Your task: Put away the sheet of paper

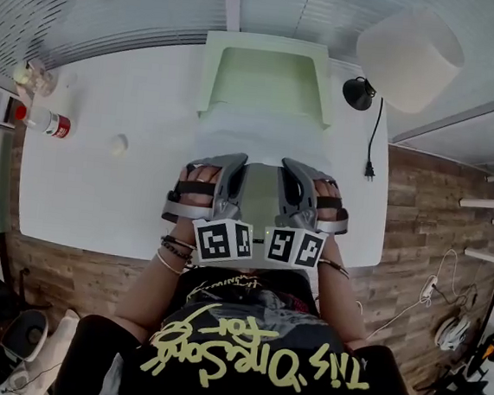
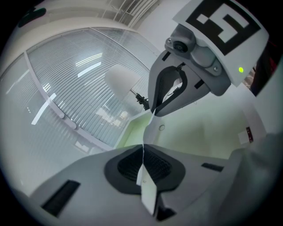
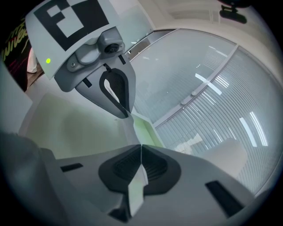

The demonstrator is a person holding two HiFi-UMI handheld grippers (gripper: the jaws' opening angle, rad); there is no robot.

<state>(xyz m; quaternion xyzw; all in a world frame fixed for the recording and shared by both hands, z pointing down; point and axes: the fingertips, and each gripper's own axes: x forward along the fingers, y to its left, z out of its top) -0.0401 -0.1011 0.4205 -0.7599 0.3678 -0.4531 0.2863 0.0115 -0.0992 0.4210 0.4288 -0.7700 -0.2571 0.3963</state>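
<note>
Sheet [image 1: 261,137] is held in the air by its near edge, one corner in each gripper. It stretches forward from the fingers toward the tray. Left gripper [image 2: 142,149]: fingers together, clamped on the sheet, with a corner of paper poking out behind them. Right gripper [image 3: 140,149]: same, fingers pinched tight on the sheet's other near corner. The two grippers sit side by side, close together but apart, with the sheet spanning the gap between them

Light green tray [image 1: 323,87] sits straight ahead of the fingers, past the sheet's far edge. The far edge looks to reach the tray's near wall, but whether it touches can't be told. White surface [image 1: 100,187] lies under the fingers. Lamp [image 1: 409,47] stands ahead and right of the right fingers. Bottle [image 1: 50,123] is well off to the left of the left fingers

Progress, as I judge it: pick-up is done, the sheet is gripped on both sides and lined up with the tray. The tray looks like the put-away spot, and the sheet isn't in it yet. What's left is to carry the sheet forward over the tray, lower it in flat, then open both sets of fingers and pull back
</note>
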